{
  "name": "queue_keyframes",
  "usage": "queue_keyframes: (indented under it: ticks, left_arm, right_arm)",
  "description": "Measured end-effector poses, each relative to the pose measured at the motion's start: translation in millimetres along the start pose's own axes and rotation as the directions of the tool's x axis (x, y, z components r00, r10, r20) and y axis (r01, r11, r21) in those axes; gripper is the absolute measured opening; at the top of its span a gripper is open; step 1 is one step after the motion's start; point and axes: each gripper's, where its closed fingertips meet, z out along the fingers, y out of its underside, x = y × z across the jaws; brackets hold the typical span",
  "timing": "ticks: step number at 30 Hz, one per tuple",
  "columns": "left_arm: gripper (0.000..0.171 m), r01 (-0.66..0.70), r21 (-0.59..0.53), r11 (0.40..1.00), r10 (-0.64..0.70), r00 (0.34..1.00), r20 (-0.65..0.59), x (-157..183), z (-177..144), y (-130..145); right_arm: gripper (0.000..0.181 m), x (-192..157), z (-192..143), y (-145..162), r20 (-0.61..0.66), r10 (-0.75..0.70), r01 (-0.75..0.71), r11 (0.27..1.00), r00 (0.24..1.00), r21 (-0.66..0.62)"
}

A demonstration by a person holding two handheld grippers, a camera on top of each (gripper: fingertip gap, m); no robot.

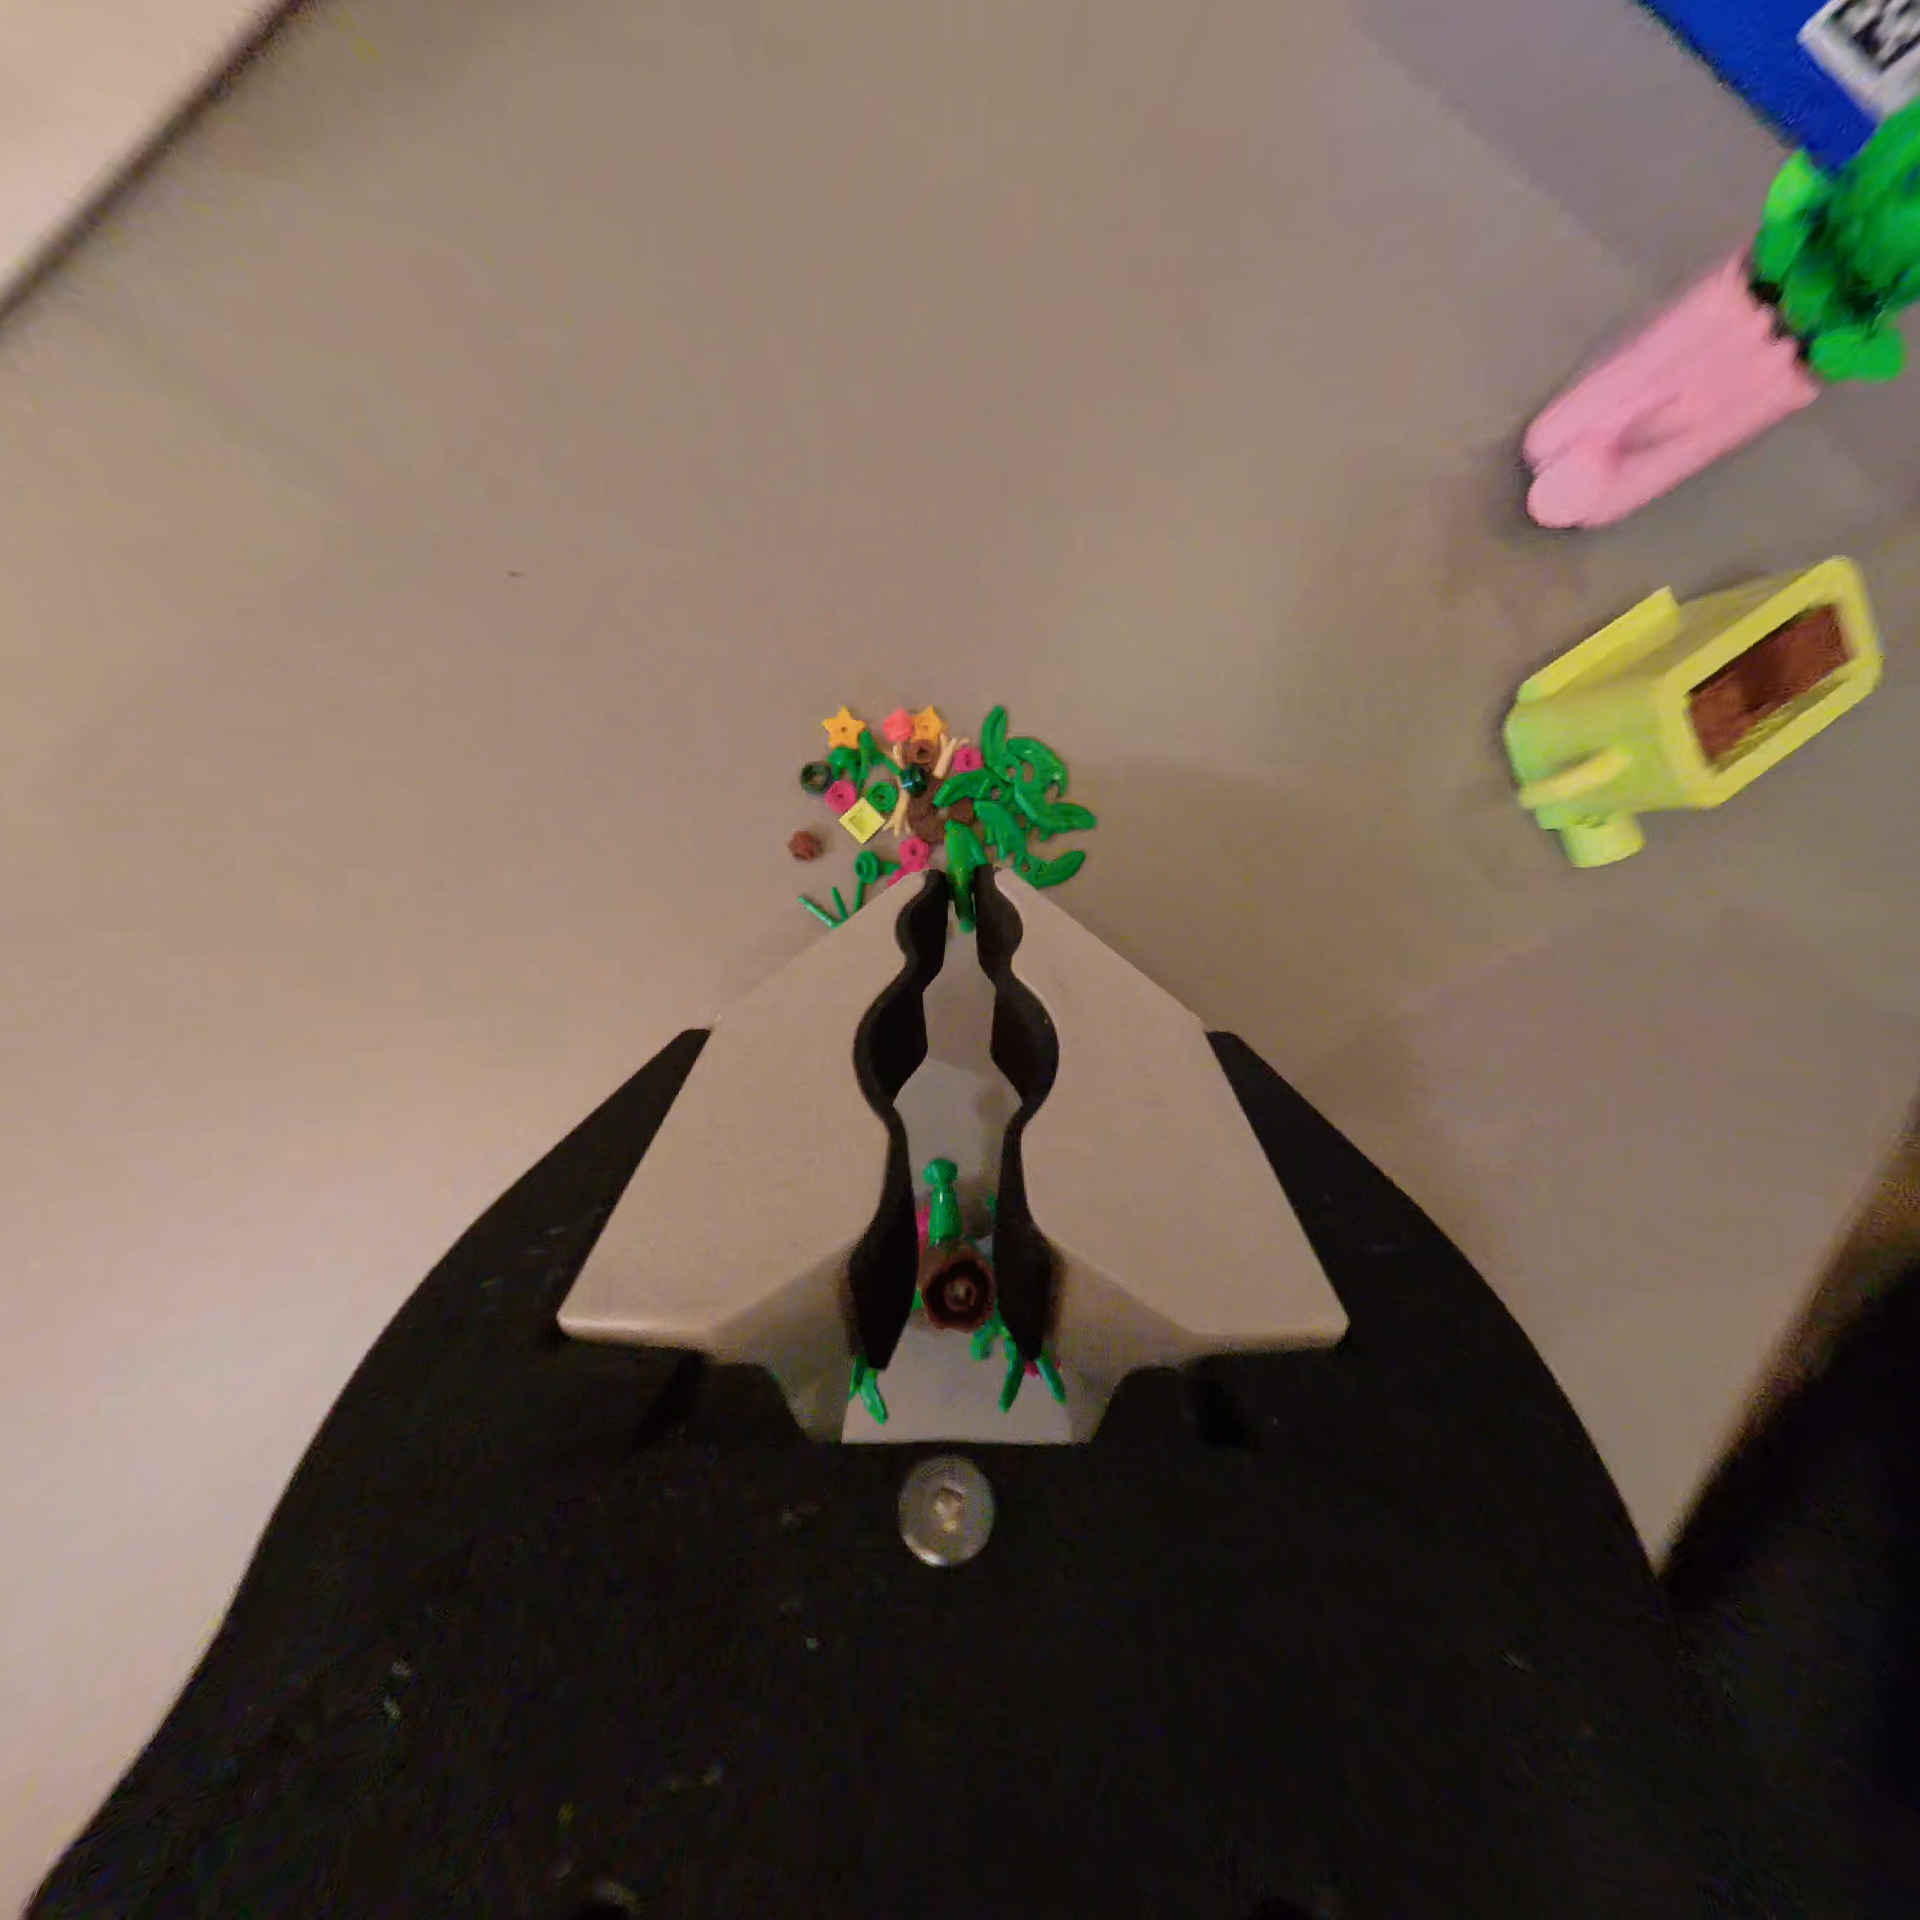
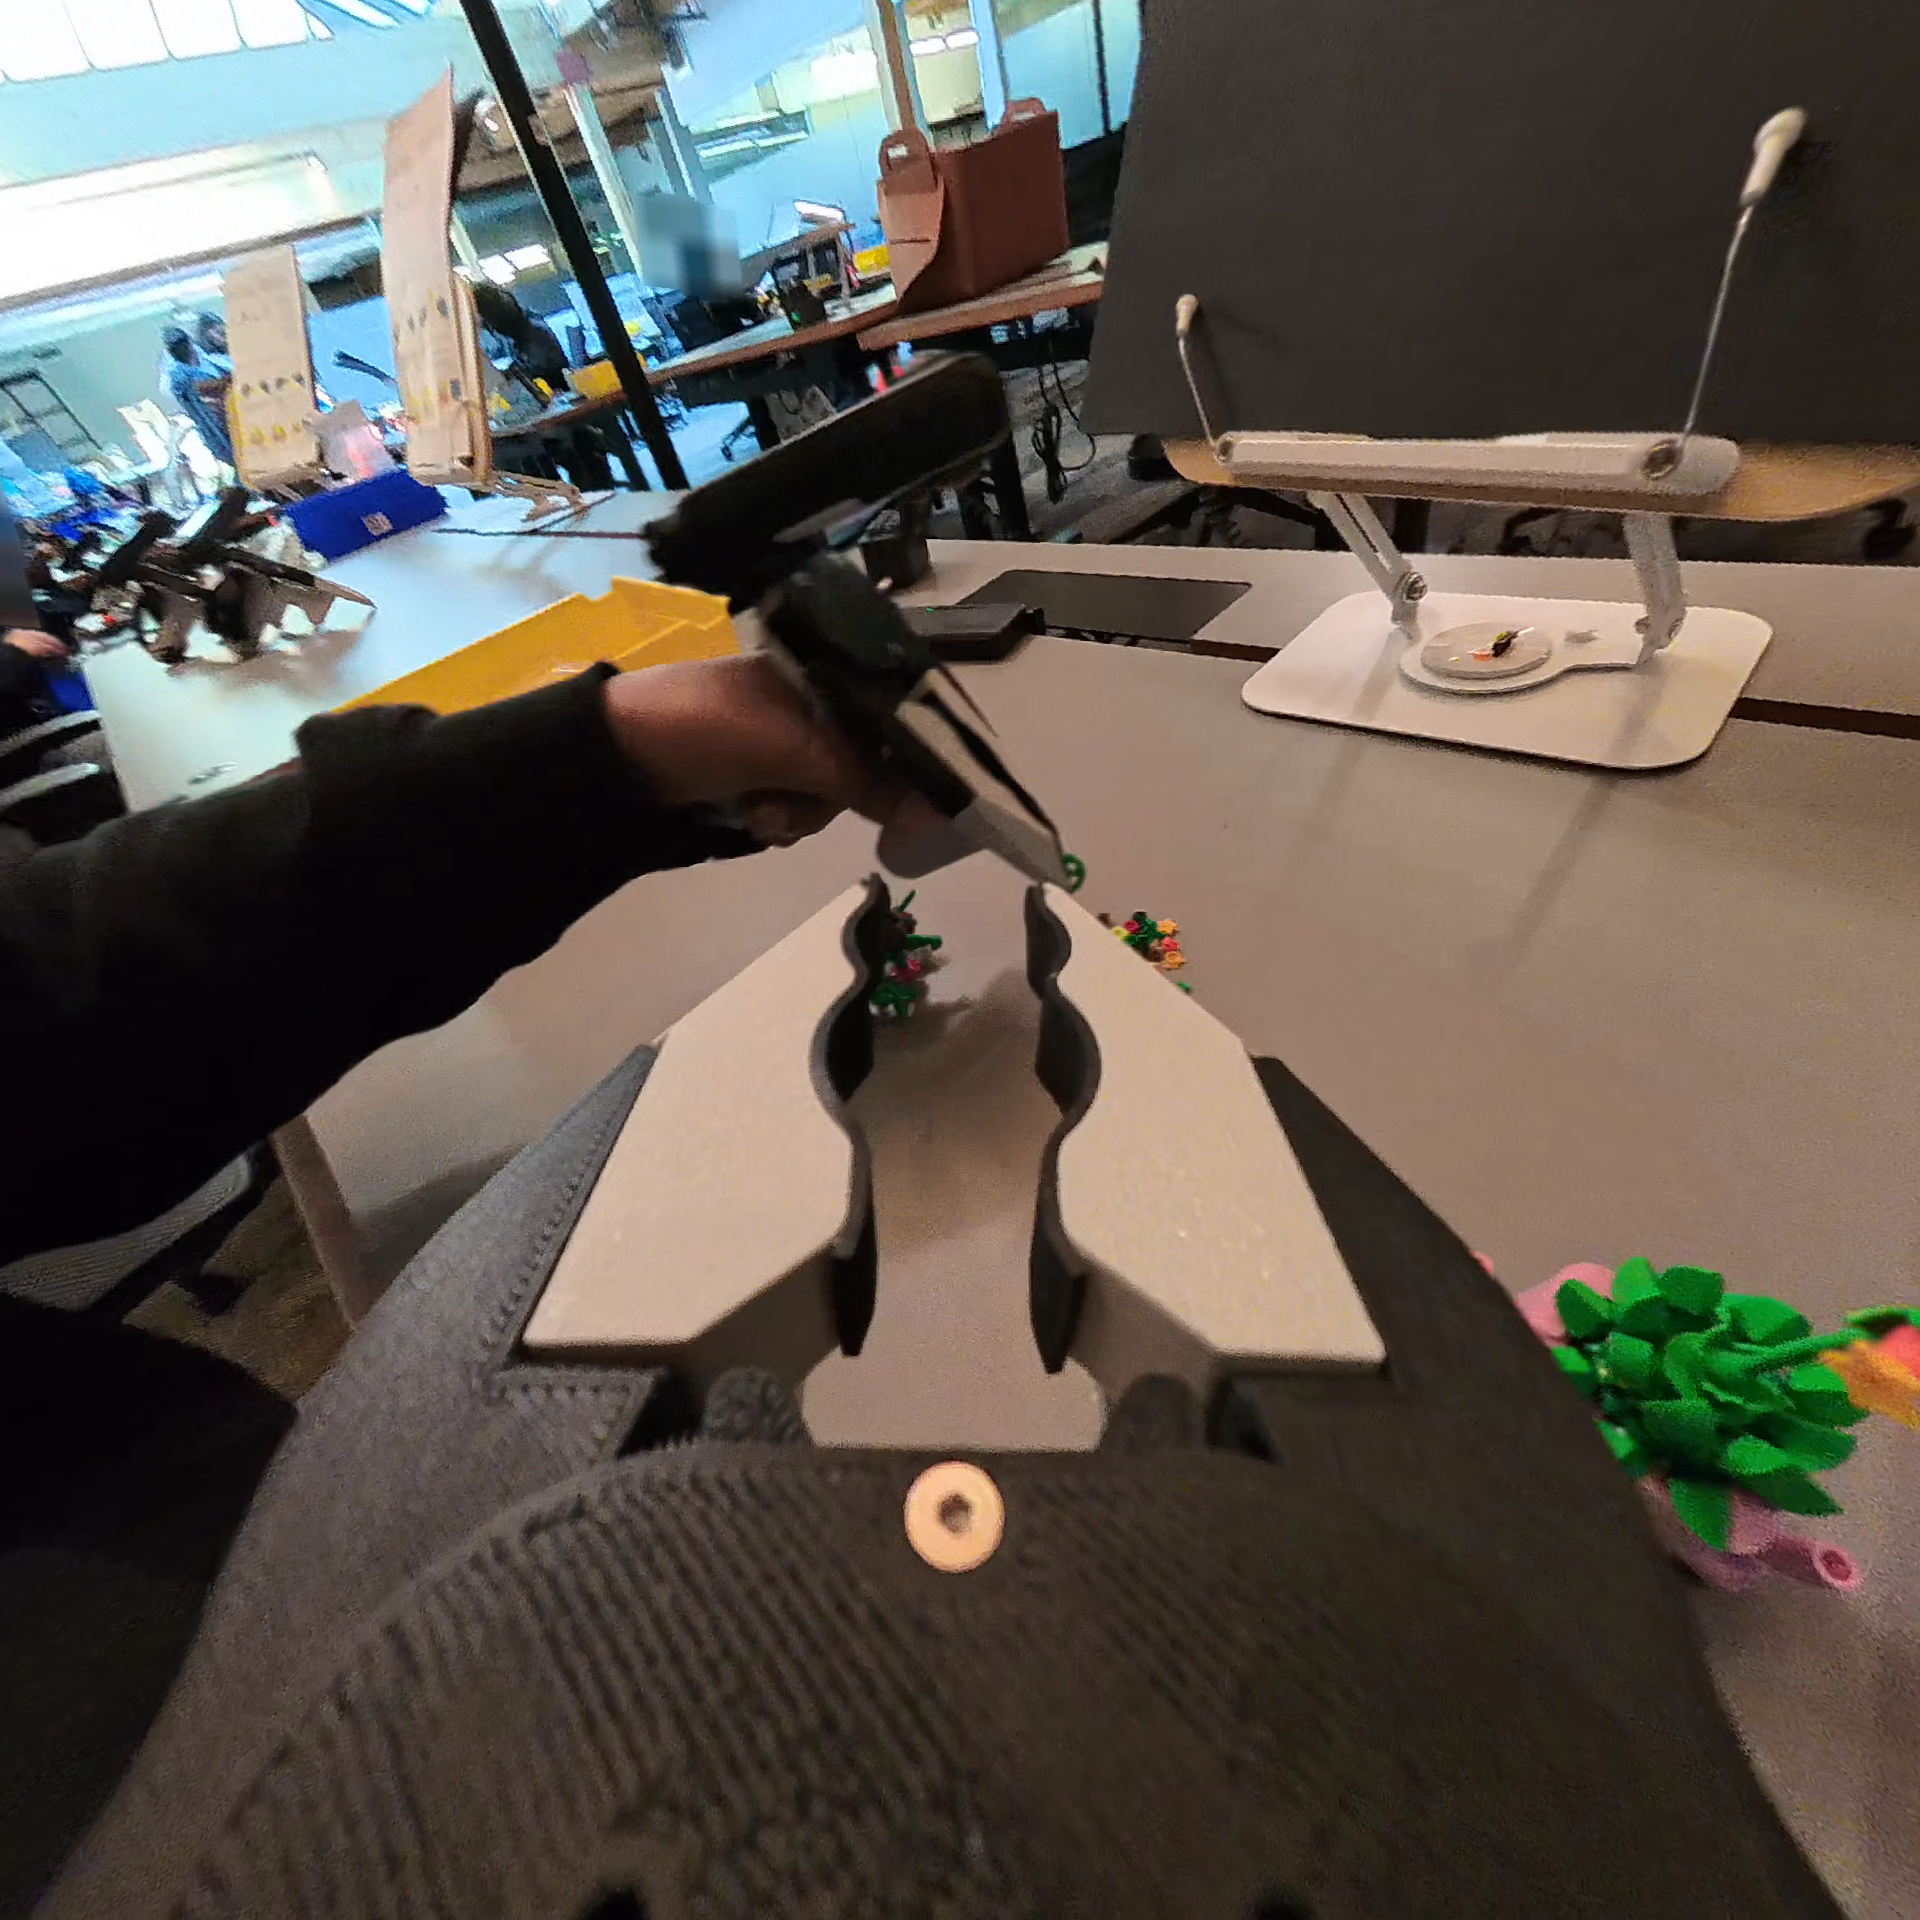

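My left gripper [image 1: 957,885] is nearly shut, pinching a small green plant piece [image 1: 964,864] at its tips, just at the near edge of a pile of tiny toy-brick pieces [image 1: 935,800]: green leaves, stars, pink and brown studs. More loose pieces [image 1: 951,1288] lie on the table beneath its fingers. In the right wrist view a hand holds that left gripper [image 2: 1049,868] tilted down, the green piece [image 2: 1073,867] at its tip above the pile [image 2: 1148,935]. My right gripper [image 2: 956,904] is open and empty; a small cluster of pieces [image 2: 904,961] lies beyond its left finger.
A pink pot with a green brick plant [image 1: 1673,416] [image 2: 1704,1392] and a yellow-green pot on its side [image 1: 1683,717] lie to the right. The table edge [image 1: 1766,1299] runs close on the right. A white stand [image 2: 1507,665] and a yellow bin [image 2: 582,644] sit farther back. Left tips to right tips: about 20 centimetres.
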Motion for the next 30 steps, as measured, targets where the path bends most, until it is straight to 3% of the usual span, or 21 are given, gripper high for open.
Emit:
queue_keyframes:
  ticks: [3, 8, 16, 23, 30]
  left_arm:
    - [0.002, 0.09, -0.088, 0.992, -0.096, 0.993, -0.067, -13, 9, -4]
    - [0.002, 0.102, -0.262, 0.96, -0.132, 0.986, -0.098, -23, 21, 14]
    - [0.011, 0.136, -0.3, 0.944, -0.179, 0.976, -0.121, -23, 32, 24]
    - [0.018, 0.169, -0.174, 0.97, -0.193, 0.972, -0.131, -25, 17, 16]
    - [0.018, 0.172, 0.134, 0.976, -0.158, 0.981, -0.109, -14, -39, 4]
  right_arm:
    - [0.026, -5, -7, 5, 0.028, -0.004, 0.004, 1.0, 1.0, 0.005]
    - [0.023, -13, -14, 17, 0.042, -0.075, 0.075, 0.997, 0.996, 0.001]
    - [0.023, -11, -18, 49, 0.088, -0.041, 0.048, 0.996, 0.995, -0.07]
    - [0.023, -20, -23, 48, 0.074, -0.011, 0.016, 0.998, 0.997, -0.058]
    - [0.024, -34, -21, 42, 0.039, -0.062, 0.064, 0.996, 0.997, -0.057]
